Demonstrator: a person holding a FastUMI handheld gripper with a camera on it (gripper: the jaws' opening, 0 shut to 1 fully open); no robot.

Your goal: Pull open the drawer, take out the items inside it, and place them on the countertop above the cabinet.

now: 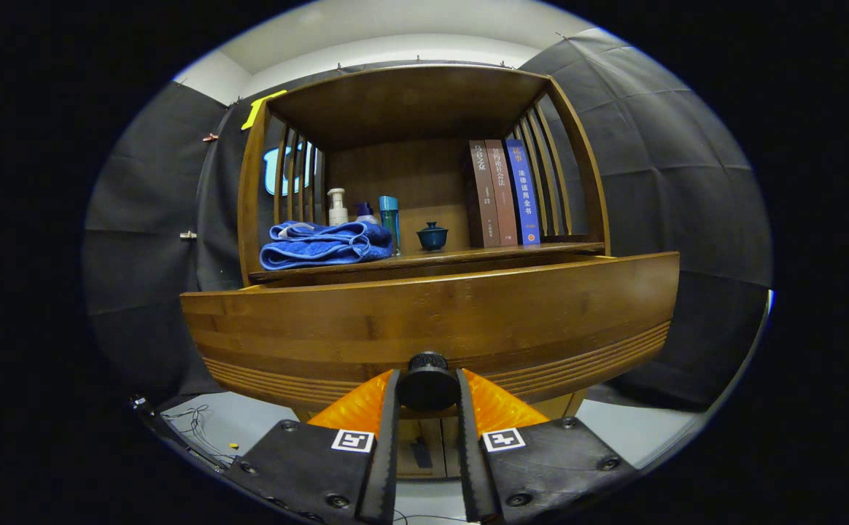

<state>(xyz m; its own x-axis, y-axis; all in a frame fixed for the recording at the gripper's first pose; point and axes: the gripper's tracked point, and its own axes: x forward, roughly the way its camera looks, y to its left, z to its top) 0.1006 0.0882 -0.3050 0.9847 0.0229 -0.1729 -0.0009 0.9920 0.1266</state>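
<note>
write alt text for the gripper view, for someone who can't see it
The gripper is shut on the dark round knob of a wooden drawer front. On the countertop above sit a folded blue towel, bottles, a small lidded cup and three upright books.

**Materials and finishes at the cabinet**

Drawer front [432,313]: varnished wood, smooth, warm sheen, fine grooves along its lower edge. Knob [427,381]: dark, matt, ribbed rim; looks plastic or painted, cannot tell which. Gripper [428,394]: both fingers pressed on the knob, inner pads ridged and slightly translucent. Shelf frame [410,109]: same wood, satin finish, slatted sides. Towel [322,244]: soft, fuzzy cloth, folded. Pump bottle [337,208]: plain plastic. Small lidded cup [432,236]: glazed, glossy. Books [503,193]: paper spines, faint gloss. Booth wall [672,182]: matt cloth, creased.
</note>
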